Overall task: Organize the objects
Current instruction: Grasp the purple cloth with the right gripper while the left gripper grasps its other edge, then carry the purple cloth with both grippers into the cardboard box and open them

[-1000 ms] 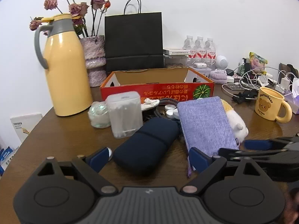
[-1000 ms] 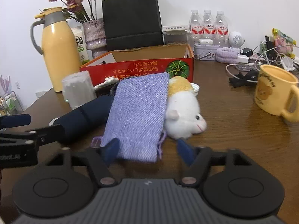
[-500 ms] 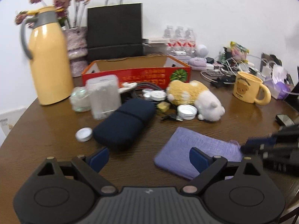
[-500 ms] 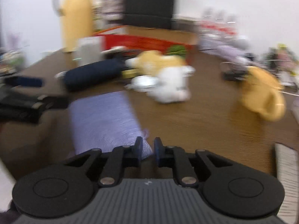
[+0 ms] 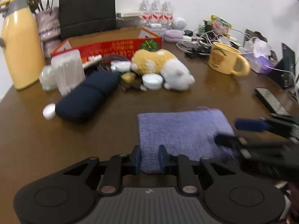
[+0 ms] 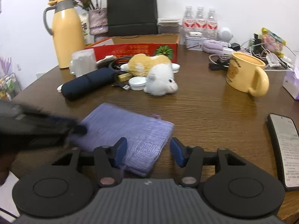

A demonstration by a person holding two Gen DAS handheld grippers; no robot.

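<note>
Grippers, two, at the near edge of a brown wooden table. Left gripper: fingers drawn close, clamped on the near corner of a purple woven pouch. Right gripper: fingers spread wide, gripping nothing; its left pad lies over the pouch's near edge, its right pad stands clear beside the pouch corner.

Pouch: lies flat on the table, nearest item to both tools, between them; blurred at the side where the left gripper's arm crosses the right wrist view.

Phone: dark, screen up, flat near the table's right edge, well apart from the pouch.

Middle ground, beyond bare wood:
- Dark navy soft case, long, lying on its side at an angle; small white cap touching its near end.
- Plush hamster, orange and white, lying on its side, head toward the viewer.
- White jar lid just beside the plush; more lids, a black cable coil and small oddments crowded between plush and case, too jumbled to sort.
- Translucent cotton-swab box, upright, behind the case.
- Yellow bear mug, upright, handle toward the near right.

Far ground:
- Red cardboard tray, open top, pumpkin print on its front.
- Yellow thermos jug, grey collar and handle, far left.
- Vase of dried roses, black paper bag, three water bottles along the white wall.
- Tangle of chargers and cables at far right.
</note>
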